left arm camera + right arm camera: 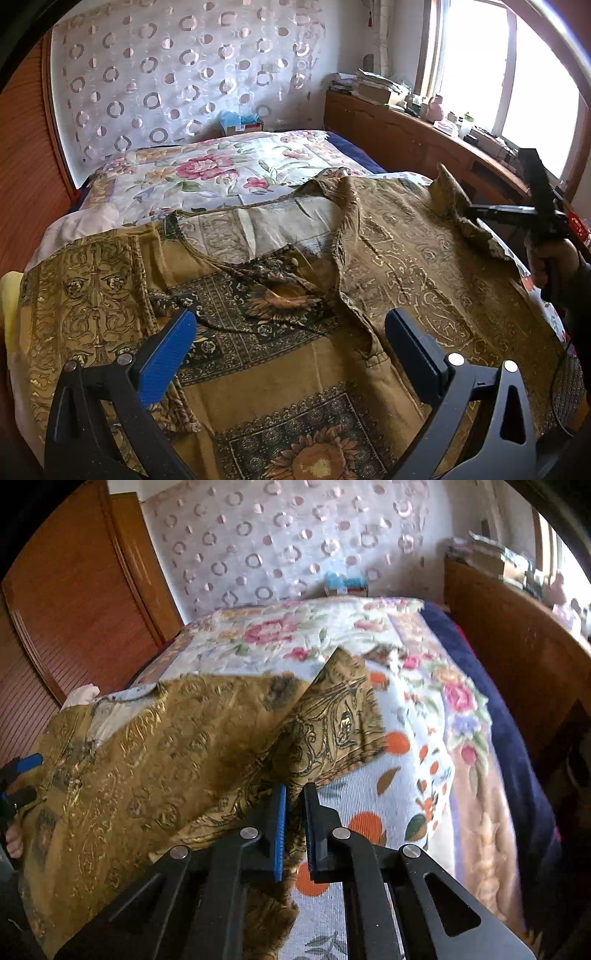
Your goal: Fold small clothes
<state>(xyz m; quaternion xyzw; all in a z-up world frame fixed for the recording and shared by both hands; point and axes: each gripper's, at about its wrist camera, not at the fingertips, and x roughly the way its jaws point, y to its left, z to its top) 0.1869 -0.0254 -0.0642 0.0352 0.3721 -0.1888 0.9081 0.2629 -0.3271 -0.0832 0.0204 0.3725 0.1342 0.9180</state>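
Left gripper (288,332) nearest in its own view: two blue-padded fingers (168,356) spread wide, jaws fully apart, hovering over the garment with nothing between them. Cannot tell whether the tips touch the cloth.

Garment (332,258): a mustard-gold top with dark paisley and sunflower print, lying spread on the bed. Neckline open toward the far side, pale lining showing inside it. A placket or front seam runs from the collar toward the left gripper. Left sleeve lies flat at the left edge.

Right gripper (293,797): jaws drawn nearly together, a fold of the garment's right sleeve (332,716) pinched between the blue pads. The sleeve is lifted off the bed and stands up in a peak, its edge folded over. Seen from the left wrist view, the same gripper (469,212) sits at the garment's right edge, held by a hand (550,262) in a dark sleeve.

Bed (192,173): covered by a floral quilt, pink roses on white, with an orange-fruit print sheet (369,827) beneath the garment on the right side and a dark blue blanket (509,716) along the far edge.

Surroundings: white curtain with ring pattern (166,74) behind the bed, wooden sideboard (406,136) under a bright window, cluttered with papers and small items. Wooden slatted panel on the left.
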